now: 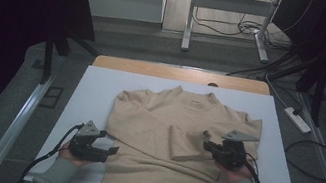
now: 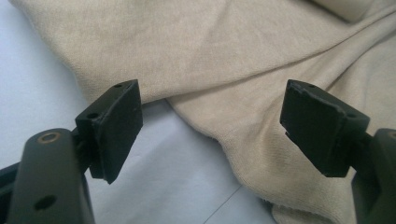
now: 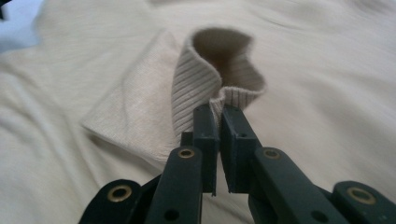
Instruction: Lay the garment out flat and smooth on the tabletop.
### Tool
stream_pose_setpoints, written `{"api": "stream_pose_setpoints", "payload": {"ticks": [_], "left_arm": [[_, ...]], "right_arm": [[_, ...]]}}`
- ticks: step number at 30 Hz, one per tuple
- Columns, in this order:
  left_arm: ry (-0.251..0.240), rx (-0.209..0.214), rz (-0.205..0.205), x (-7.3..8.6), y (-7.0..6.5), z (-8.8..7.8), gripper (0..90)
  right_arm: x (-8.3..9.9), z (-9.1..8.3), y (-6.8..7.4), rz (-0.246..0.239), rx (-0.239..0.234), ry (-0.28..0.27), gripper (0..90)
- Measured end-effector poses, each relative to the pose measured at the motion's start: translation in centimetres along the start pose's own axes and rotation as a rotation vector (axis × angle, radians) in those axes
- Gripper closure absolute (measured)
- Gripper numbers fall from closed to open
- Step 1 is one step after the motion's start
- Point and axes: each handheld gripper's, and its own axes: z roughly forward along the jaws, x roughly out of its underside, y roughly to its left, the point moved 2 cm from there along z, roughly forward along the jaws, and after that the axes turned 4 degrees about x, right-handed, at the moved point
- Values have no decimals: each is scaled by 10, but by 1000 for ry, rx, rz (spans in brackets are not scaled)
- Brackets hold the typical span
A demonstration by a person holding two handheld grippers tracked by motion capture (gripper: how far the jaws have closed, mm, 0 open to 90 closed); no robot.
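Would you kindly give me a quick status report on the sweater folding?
Right gripper jaws shut on ribbed sleeve cuff of beige knit sweater. Left gripper jaws open, at sweater's edge over white table cover. Nothing in the way.

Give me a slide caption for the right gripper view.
Right gripper shut on the ribbed cuff of a beige sweater, lifting its open end.

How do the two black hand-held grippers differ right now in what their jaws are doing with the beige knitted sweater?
The left gripper has its jaws wide apart with nothing between them, while the right gripper is shut on the ribbed cuff of the beige knitted sweater. The left gripper sits at the sweater's edge over the white table cover; the right gripper is over the sweater's body. Both have black jaws and are held in a grey-sleeved person's hands.
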Motion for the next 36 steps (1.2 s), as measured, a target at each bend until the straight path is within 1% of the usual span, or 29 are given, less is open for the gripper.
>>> {"api": "stream_pose_setpoints", "payload": {"ticks": [1, 2, 5, 7, 9, 12, 16, 22, 29, 34, 36], "left_arm": [[-1, -1, 0, 0, 0, 0, 210], [-2, 1, 2, 0, 0, -1, 210], [-2, 4, 3, 0, -1, 0, 209], [-3, 7, 2, 0, -1, 0, 209], [-4, 9, 2, 0, 0, 1, 209], [-3, 12, 3, 0, 0, 2, 209], [0, 14, 1, -1, 0, 3, 209], [5, 11, 4, -1, 0, 4, 209], [11, 11, 7, 0, 0, 4, 209], [10, 9, 5, 0, -1, 4, 209], [11, 8, 5, 0, -1, 4, 209]], "right_arm": [[4, -6, -7, 30, 10, 0, 845], [9, -11, -12, 46, 25, 1, 845], [25, -26, -27, 63, 103, 13, 846], [33, -36, -36, 93, 131, 12, 845], [38, -46, -43, 112, 162, 12, 845], [47, -57, -51, 126, 206, 21, 846], [54, -59, -59, 144, 225, 39, 846], [56, -58, -59, 118, 238, 64, 845], [60, -62, -66, 132, 247, 84, 845], [67, -71, -72, 146, 278, 104, 845], [70, -76, -75, 151, 301, 117, 845]]}}
